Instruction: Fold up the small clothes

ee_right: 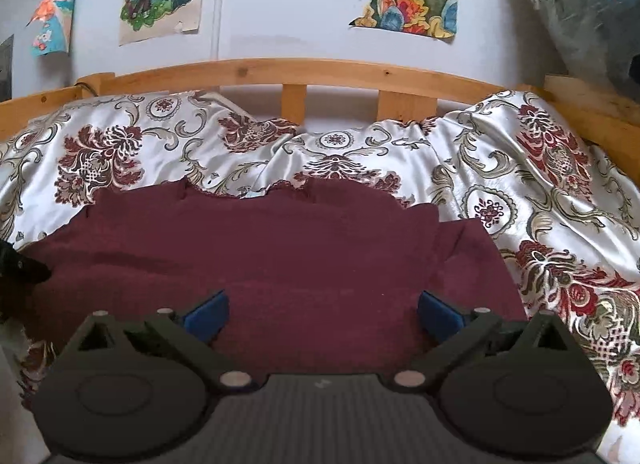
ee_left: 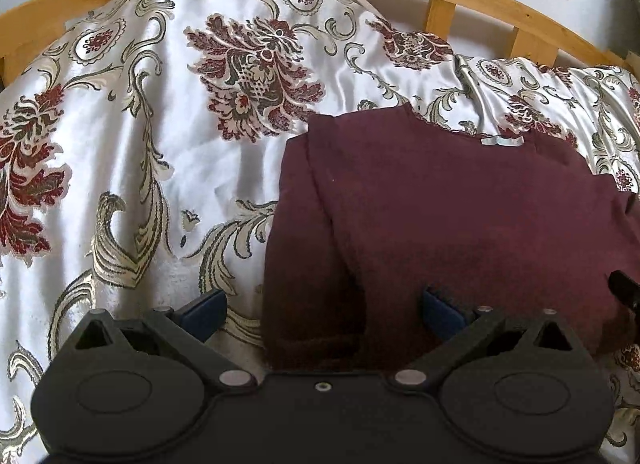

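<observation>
On a wood-railed bed (ee_right: pixel 280 68) draped in a floral satin cover (ee_left: pixel 120 144), both grippers hang with blue fingers spread wide, gripping nothing. The left gripper (ee_left: pixel 322 310) straddles the left edge of a maroon garment (ee_left: pixel 460 216); the right gripper (ee_right: pixel 324 310) hovers above its middle.

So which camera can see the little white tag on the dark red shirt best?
The left wrist view. There the white tag lies in plain sight at the far edge of the dark red shirt. In the right wrist view only a pale scrap peeks out at the shirt's far edge, too small to tell.
</observation>
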The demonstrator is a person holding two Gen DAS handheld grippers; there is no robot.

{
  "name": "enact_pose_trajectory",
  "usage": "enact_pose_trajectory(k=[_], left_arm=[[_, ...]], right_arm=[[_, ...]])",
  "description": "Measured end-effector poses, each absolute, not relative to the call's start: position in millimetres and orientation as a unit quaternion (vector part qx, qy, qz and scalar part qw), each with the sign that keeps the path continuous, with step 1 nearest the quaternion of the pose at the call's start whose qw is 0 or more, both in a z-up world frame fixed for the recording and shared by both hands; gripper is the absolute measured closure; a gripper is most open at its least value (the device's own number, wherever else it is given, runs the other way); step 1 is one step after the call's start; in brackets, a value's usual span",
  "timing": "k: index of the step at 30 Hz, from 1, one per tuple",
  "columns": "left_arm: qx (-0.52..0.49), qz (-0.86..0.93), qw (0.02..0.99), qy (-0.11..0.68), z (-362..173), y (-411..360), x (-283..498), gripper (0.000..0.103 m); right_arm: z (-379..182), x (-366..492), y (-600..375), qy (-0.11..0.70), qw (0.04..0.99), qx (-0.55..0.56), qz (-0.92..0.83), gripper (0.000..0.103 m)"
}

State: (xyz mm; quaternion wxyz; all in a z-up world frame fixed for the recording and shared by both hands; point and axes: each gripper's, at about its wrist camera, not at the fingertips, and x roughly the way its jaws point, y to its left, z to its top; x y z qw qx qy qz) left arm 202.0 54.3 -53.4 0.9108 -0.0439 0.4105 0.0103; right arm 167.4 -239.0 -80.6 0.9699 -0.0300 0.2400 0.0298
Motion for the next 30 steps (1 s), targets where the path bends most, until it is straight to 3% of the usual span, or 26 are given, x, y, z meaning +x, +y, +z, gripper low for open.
enact_pose_trajectory(k=[6,15,22,30], left_arm=[[-0.051,0.01,0.909,0.413,-54,58,202,0.001],[-0.133,-0.02,0.903,0.409,-60,79,210,0.001],[-0.122,-0.014,0.9,0.418,-64,76,217,0.002],[-0.136,-0.034,0.892,0.431,-57,73,217,0.046]], right_arm=[[-78,167,-234,0.225,0.973,-0.034,0.047,0.0],[-98,173,-225,0.272,0.959,-0.053,0.055,0.0],[-100,171,-226,0.27,0.96,-0.052,0.054,0.0],[-100,171,-229,0.273,0.959,-0.041,0.054,0.0]])
